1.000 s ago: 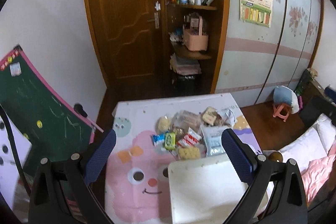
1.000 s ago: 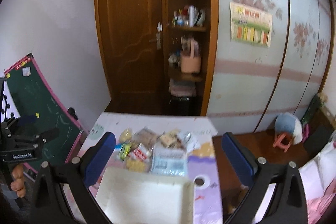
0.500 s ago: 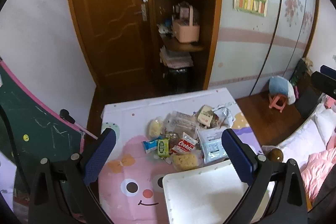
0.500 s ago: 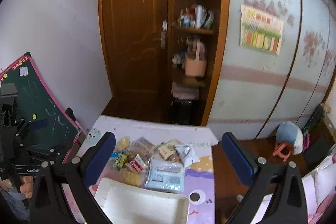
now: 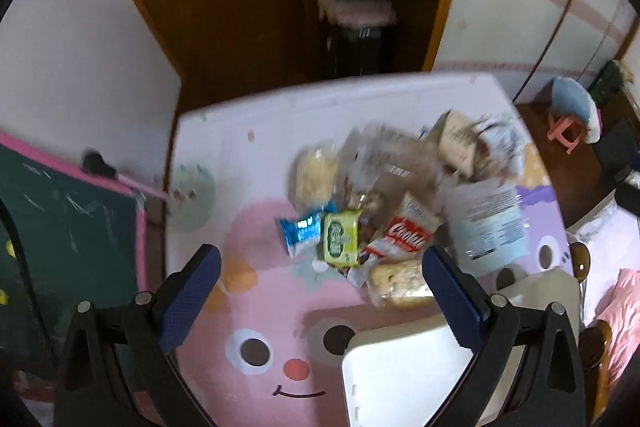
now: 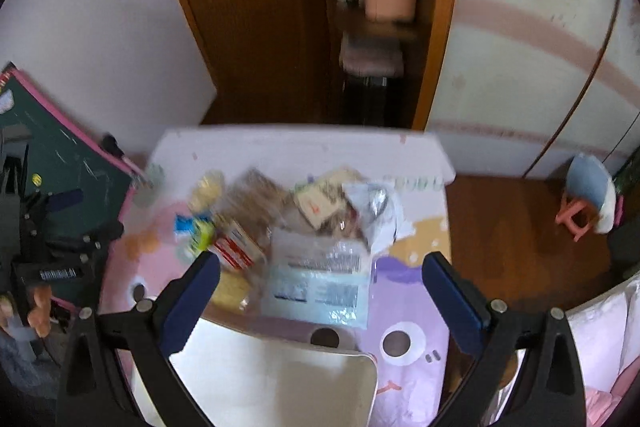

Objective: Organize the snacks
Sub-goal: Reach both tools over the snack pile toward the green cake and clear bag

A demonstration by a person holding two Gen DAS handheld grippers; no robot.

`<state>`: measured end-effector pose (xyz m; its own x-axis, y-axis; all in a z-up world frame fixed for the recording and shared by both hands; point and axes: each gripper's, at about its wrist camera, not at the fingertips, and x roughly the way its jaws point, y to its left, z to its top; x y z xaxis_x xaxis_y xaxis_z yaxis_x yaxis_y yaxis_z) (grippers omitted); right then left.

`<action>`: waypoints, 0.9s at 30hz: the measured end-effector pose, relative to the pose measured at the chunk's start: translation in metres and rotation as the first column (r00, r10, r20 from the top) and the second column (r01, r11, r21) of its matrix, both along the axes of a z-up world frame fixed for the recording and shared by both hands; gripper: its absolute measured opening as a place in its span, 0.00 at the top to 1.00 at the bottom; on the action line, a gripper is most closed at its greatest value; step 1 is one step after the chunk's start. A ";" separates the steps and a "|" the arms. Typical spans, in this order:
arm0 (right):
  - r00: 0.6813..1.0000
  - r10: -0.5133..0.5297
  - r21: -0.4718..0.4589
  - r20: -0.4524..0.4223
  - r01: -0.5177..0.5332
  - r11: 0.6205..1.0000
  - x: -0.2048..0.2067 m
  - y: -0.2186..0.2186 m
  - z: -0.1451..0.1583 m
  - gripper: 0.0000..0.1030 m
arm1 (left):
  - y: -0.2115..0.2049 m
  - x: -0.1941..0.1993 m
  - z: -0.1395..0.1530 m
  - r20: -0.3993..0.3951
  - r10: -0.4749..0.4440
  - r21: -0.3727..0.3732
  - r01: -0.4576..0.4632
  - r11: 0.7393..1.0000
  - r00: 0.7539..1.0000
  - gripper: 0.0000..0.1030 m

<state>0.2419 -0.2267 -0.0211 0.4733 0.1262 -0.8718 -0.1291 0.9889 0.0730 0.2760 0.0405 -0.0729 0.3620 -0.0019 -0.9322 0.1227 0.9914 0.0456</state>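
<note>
I am tipping both cameras downward: the snack pile [image 5: 392, 203] is growing larger and sliding toward the middle of each view, the upper shelves are dropping out of sight, and the white tray [image 6: 276, 383] is filling more of the right view's foreground. Both views are blurring.

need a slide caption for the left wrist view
Open left claw above a cartoon table mat, facing a pile of snack packets beside an empty white tray.
</note>
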 end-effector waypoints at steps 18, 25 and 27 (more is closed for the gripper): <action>0.925 -0.028 0.101 -0.379 0.071 0.992 0.062 -0.021 -0.178 0.02 | 0.019 0.058 -0.155 -0.242 0.077 -0.059 -0.094 0.994 0.967 0.29; 0.891 -0.041 0.117 -0.452 0.105 0.988 0.071 -0.025 -0.207 0.02 | 0.016 0.073 -0.173 -0.290 0.096 -0.094 -0.128 0.987 0.952 0.35; 0.880 -0.039 0.134 -0.474 0.116 0.984 0.073 -0.025 -0.212 0.02 | 0.021 0.077 -0.179 -0.301 0.116 -0.098 -0.152 0.984 0.947 0.35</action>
<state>0.3150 -0.2513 -0.2333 0.0293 0.2561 -0.9662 0.0347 0.9658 0.2570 0.3535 0.0610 -0.2521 0.0775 -0.0891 -0.9930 -0.0213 0.9956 -0.0910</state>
